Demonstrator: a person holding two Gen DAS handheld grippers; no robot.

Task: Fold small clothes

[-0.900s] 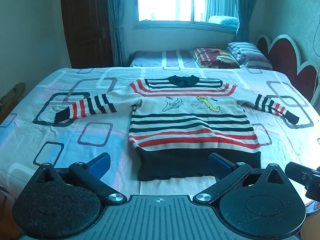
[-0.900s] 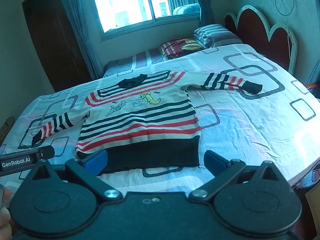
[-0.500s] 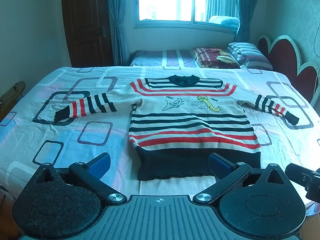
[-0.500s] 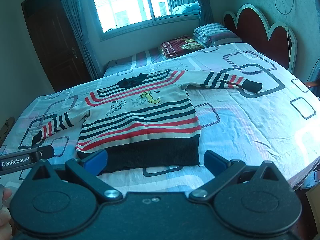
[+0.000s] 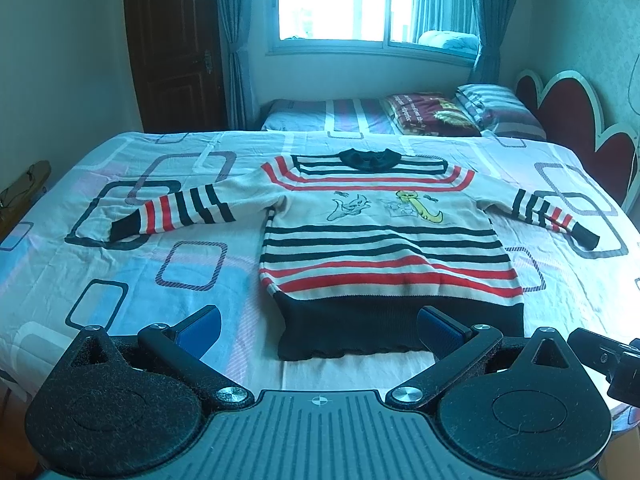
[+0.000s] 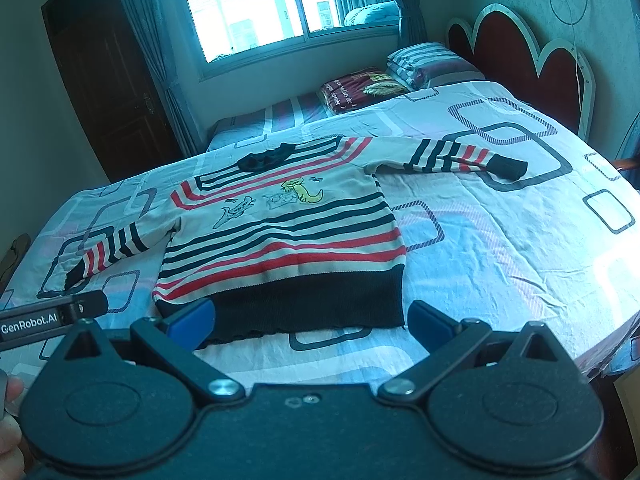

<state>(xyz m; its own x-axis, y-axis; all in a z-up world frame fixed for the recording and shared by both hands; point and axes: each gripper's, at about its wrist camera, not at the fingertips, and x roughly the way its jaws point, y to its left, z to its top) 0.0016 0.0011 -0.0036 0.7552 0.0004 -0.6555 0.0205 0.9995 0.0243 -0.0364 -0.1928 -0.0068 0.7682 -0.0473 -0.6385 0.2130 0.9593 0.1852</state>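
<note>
Left gripper (image 5: pixel 318 326) and right gripper (image 6: pixel 310 322) both level, side by side, jaws spread wide, holding nothing, blue pads (image 5: pixel 198 326) facing inward.

One sweater (image 5: pixel 384 236) lies on the bed (image 5: pixel 120 264), with two sleeves and two cartoon figures on its chest. Two tools show, the left (image 5: pixel 318 326) and the right (image 6: pixel 310 320), each with two blue pads. Beyond are two pillows, one red (image 5: pixel 430 114) and one striped (image 5: pixel 500 106), plus one window (image 5: pixel 360 0), one door (image 5: pixel 172 48) and one headboard (image 5: pixel 576 120).
</note>
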